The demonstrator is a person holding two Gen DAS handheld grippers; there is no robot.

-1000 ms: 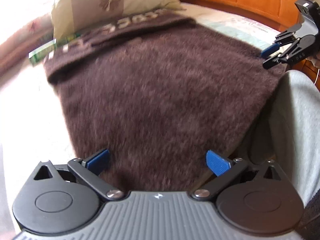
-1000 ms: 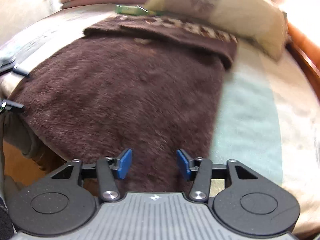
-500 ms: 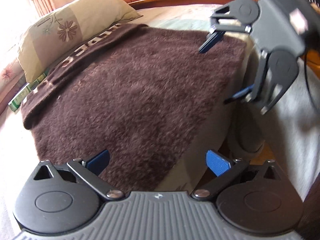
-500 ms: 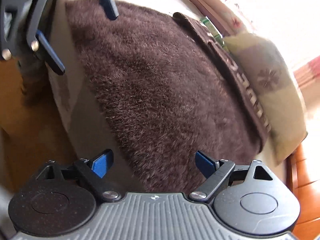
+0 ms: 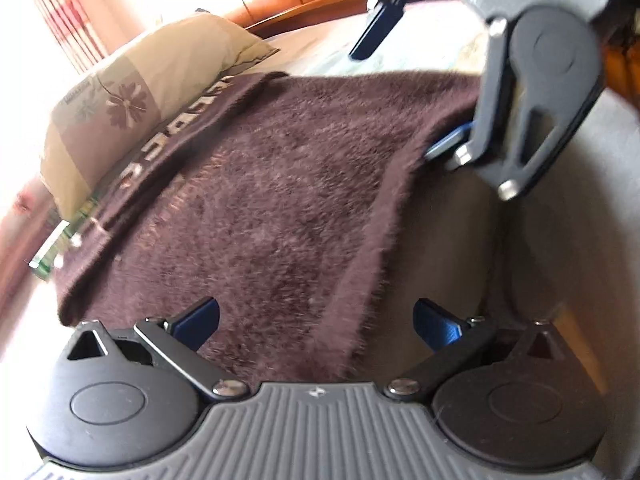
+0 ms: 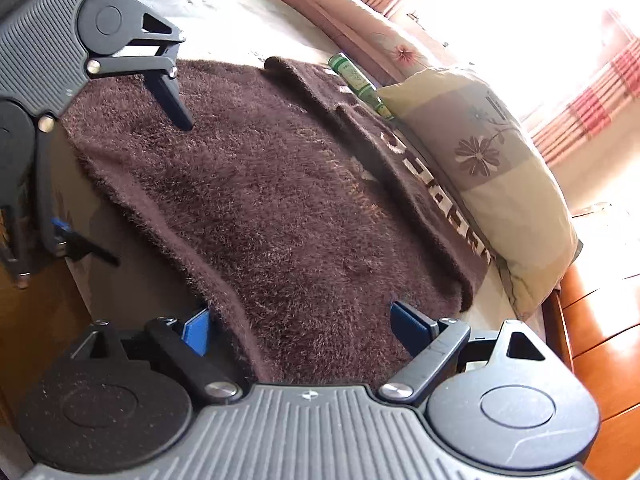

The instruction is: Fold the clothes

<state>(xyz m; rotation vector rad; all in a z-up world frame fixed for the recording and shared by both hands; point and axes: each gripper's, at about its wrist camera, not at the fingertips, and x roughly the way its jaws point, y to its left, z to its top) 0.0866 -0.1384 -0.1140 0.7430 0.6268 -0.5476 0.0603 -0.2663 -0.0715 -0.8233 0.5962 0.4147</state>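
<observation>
Brown fuzzy sweater (image 5: 272,200) lies flat on the bed (image 6: 224,12); both grippers' fingers spread apart straddle its near hem, pillow (image 6: 492,168) hiding its lettering's end.

A dark brown, fuzzy garment (image 6: 280,200) lies spread flat on the bed, its near edge running along the side of the mattress and hanging slightly over it. At its far end a folded-over band (image 6: 436,196) carries pale block letters, too blurred to read, and rests against a pillow. It may be a sweater, though the shape is unclear.
</observation>
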